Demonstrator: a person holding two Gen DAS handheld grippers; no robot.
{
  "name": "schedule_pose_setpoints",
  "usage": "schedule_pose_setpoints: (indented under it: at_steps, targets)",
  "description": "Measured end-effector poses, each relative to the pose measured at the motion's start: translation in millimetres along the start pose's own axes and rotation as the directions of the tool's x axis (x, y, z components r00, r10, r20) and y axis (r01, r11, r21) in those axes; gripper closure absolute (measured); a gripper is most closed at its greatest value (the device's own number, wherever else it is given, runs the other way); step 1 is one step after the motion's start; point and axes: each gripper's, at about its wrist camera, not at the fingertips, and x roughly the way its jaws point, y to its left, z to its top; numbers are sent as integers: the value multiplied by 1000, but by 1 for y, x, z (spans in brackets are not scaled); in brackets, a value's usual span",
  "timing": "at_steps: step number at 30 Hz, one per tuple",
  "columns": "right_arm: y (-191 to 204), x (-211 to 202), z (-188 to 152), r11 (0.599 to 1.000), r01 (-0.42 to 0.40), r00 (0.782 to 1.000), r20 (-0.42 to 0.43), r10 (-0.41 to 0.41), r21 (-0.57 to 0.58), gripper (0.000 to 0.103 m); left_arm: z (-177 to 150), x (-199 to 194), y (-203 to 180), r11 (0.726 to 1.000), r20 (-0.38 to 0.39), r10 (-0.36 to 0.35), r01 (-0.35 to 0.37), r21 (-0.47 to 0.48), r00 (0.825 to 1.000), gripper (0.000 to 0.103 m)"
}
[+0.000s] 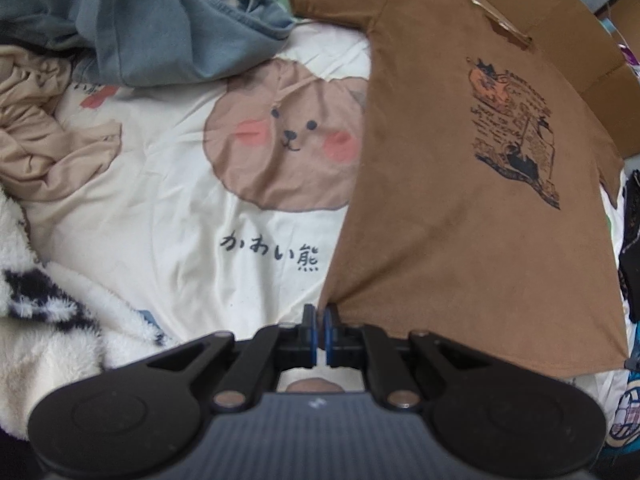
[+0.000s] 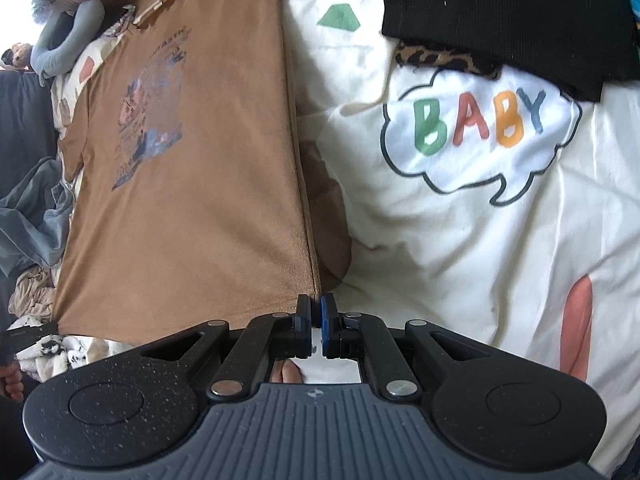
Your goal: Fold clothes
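The brown short-sleeved T-shirt with a dark printed graphic on its chest (image 1: 460,200) lies spread flat, print side up, on a cream bedsheet printed with cartoon bears and lettering (image 1: 168,208). Its bottom hem is nearest both cameras and its sleeves reach toward the far side. The left gripper (image 1: 321,334) has its black fingers with blue pads pressed together on the hem corner of the shirt, the cloth rising in a small peak into the pinch. The right gripper (image 2: 316,330) sits at the opposite hem corner, right where the side seam ends; its fingers are drawn nearly together there, with the shirt's corner at their tips, though whether cloth is actually caught between them cannot be told.

Beside the shirt in the left wrist view, the sheet shows a brown bear face with pink cheeks (image 1: 288,136) and a line of dark characters below it. Beyond that lie a crumpled grey-blue garment (image 1: 152,24), a bunched beige garment (image 1: 44,128) and a fluffy white blanket with dark patches (image 1: 52,312). A flattened brown cardboard sheet (image 1: 560,20) lies past the shirt's collar. In the right wrist view, a black ribbed knit garment (image 2: 508,16) rests over a leopard-print piece (image 2: 436,58), just above a speech bubble reading BABY in coloured letters (image 2: 480,120)
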Motion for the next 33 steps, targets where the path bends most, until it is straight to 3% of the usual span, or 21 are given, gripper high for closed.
schedule_pose_setpoints:
  at_steps: [16,22,26,30,32,33]
  targets:
    - [-26,69,2,992,119,991,-69,-116,43,101,-11,89,17,996,-125,51,-60,-68,991,99]
    - [-28,90,4,986,151,986,-86,-144,78,95,-2,73,17,994,-117,56,-66,-83,992,94]
    - [-25,81,5,985,150,988,-57,-146,85,93,4,60,17,993,-110,58,-68,-91,992,63]
    - [-17,64,7,985,156,988,-20,-155,71,92,11,47,16,992,-103,61,-71,-99,993,60]
    - [-12,54,10,986,154,988,6,-155,63,86,14,41,16,992,-99,62,-73,-104,993,54]
    - [-9,48,11,987,153,988,23,-154,57,78,15,38,16,992,-97,63,-73,-106,993,53]
